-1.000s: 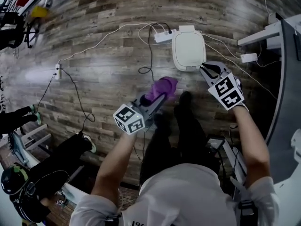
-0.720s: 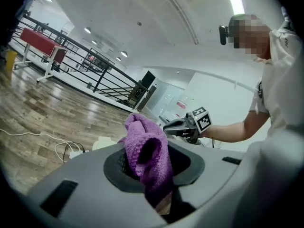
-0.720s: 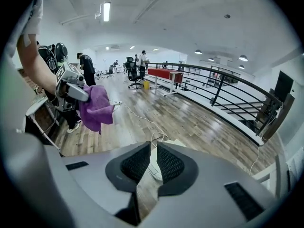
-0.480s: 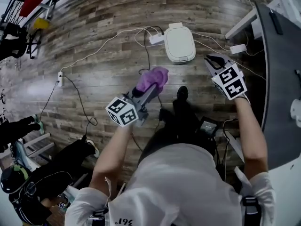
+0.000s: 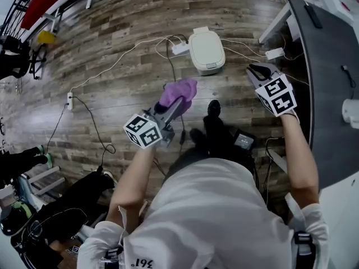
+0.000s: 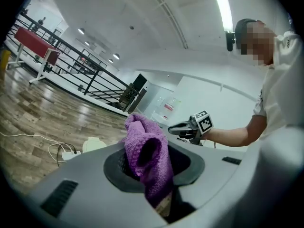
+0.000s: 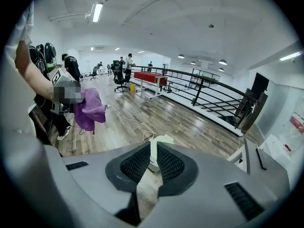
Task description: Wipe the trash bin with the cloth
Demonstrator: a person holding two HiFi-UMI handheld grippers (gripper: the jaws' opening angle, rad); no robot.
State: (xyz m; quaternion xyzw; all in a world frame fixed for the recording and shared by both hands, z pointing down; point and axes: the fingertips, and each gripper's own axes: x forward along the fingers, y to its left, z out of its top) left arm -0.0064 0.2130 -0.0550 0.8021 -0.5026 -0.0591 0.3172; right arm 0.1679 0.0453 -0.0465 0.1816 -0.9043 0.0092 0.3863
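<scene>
The white trash bin (image 5: pixel 206 50) stands on the wood floor ahead of my feet, lid shut. My left gripper (image 5: pixel 175 105) is held in the air, shut on a bunched purple cloth (image 5: pixel 180 91). In the left gripper view the cloth (image 6: pixel 147 151) fills the jaws and hangs over them, with the bin (image 6: pixel 97 145) low on the floor beyond. My right gripper (image 5: pixel 258 70) hovers to the right of the bin, apart from it. Its pads (image 7: pixel 134 164) stand a narrow slit apart with nothing between them, and the bin (image 7: pixel 164 139) shows just past the tips.
A white power strip (image 5: pixel 180 48) and cables trail across the floor left of the bin. A dark grey desk (image 5: pixel 331 66) runs along the right. Black bags (image 5: pixel 56 212) lie at lower left. A red bench (image 5: pixel 42 1) and a railing stand far off.
Both grippers and the head have risen, so the bin looks smaller and farther off. The right gripper has drawn away from the bin's side. The cloth stays in the left jaws.
</scene>
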